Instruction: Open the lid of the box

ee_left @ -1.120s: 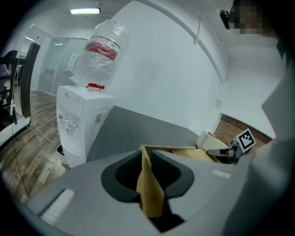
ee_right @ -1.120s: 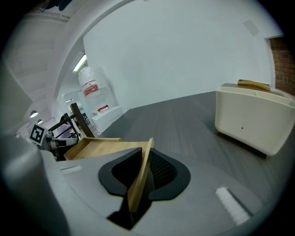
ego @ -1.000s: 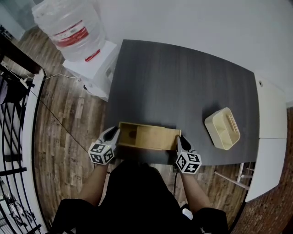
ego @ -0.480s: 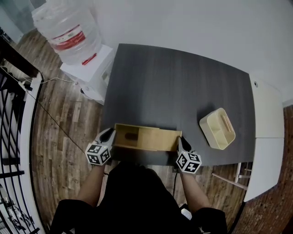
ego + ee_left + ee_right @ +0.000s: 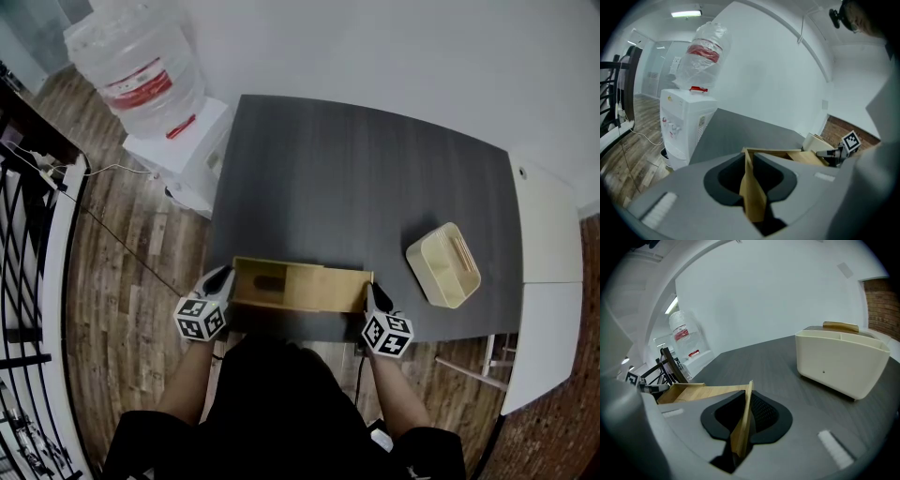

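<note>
Left tool (image 5: 223, 277): narrow and clamped on a thin wooden panel at the left end of the wooden box (image 5: 309, 284). The panel stands on edge between the pads.
Right tool (image 5: 372, 292): its jaws have just been closing, and they now sit narrow on a thin upright wooden edge at the box's right end, pinched between the pads.
Wooden box: it lies lengthwise along the near edge of the dark worktop (image 5: 356, 178), right in front of the person, with one tool at each end.
Lid (image 5: 270, 278): this looks like a sliding top panel with a dark finger slot near its left end. From above it appears to cover most of the box. I can't tell whether either tool holds the lid itself or an end wall.
Step in hand: both ends are being gripped, one likely to brace the box and the other to draw the lid, and the opening has barely started.
Next move: hold one end firm and pull the panel straight along the box's length. Keep it level so it doesn't jam or drag the box off the near edge.
Farther back: a beige holder (image 5: 442, 265) sits well apart to the right.
Beyond the worktop: a water dispenser (image 5: 178, 141) stands on the floor, far left.
</note>
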Motion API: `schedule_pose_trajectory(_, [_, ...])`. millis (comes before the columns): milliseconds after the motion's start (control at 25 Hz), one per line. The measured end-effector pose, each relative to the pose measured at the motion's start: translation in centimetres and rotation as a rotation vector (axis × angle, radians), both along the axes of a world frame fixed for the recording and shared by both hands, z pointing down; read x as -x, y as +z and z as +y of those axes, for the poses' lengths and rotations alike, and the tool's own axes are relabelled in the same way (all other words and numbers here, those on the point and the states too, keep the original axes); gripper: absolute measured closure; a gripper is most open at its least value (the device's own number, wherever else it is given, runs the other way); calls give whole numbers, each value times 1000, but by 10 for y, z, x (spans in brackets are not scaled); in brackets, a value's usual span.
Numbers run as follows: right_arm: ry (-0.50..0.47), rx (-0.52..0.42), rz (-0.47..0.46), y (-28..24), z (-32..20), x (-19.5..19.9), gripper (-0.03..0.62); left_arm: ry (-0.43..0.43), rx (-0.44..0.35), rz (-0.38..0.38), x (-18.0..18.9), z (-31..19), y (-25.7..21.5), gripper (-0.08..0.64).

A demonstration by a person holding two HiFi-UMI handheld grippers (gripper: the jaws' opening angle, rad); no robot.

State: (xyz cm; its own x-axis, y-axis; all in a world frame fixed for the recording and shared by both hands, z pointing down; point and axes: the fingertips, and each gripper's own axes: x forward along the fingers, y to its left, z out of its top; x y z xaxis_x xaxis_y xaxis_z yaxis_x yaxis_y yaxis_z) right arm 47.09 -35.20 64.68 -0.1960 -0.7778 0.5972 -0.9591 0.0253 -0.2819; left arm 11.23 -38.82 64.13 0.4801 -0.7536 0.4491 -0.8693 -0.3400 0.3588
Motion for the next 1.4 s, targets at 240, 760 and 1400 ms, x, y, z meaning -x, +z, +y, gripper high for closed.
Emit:
schedule_pose_trajectory(240, [5, 8, 18, 0, 0, -2, 549, -3, -2, -2, 1, -1, 0, 511])
schedule_pose_trajectory(760, [65, 11, 8, 2, 2, -25, 554, -14, -11, 2, 1, -2, 0, 515])
schedule_pose_trajectory(1400, [131, 16, 27, 2, 3, -54, 560, -21, -13, -2, 1, -6, 0, 520])
